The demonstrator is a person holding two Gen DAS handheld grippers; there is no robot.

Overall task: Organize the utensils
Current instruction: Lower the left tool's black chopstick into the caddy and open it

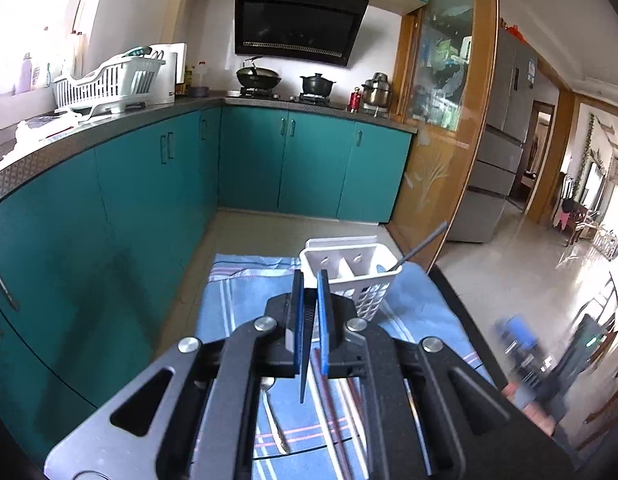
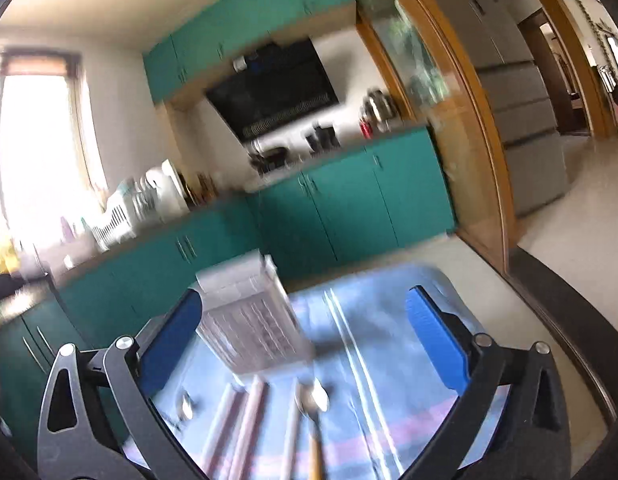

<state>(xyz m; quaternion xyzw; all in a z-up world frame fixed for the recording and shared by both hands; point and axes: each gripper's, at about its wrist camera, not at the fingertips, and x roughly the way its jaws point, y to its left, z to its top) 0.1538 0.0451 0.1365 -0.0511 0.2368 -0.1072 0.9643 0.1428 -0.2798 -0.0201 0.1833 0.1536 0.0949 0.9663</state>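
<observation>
Jaws of our left gripper [image 1: 310, 296] clamp a thin dark utensil [image 1: 306, 354], lower centre; our right gripper [image 2: 305, 344] gapes over the white slotted plastic caddy [image 2: 249, 320].

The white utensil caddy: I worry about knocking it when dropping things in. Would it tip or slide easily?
The white utensil caddy looks like thin perforated plastic, so probably light. It stands taller than wide on a cloth, holding one dark utensil, so a sideways bump could likely tip or shift it.

A woven, matt striped cloth [image 1: 245, 300] is seen beneath a white perforated plastic caddy [image 1: 361, 280]. A glossy metal spoon [image 1: 274, 416] is laid on it. Blue ribbed pads [image 2: 433, 336] are fitted on matt black gripper arms.
</observation>
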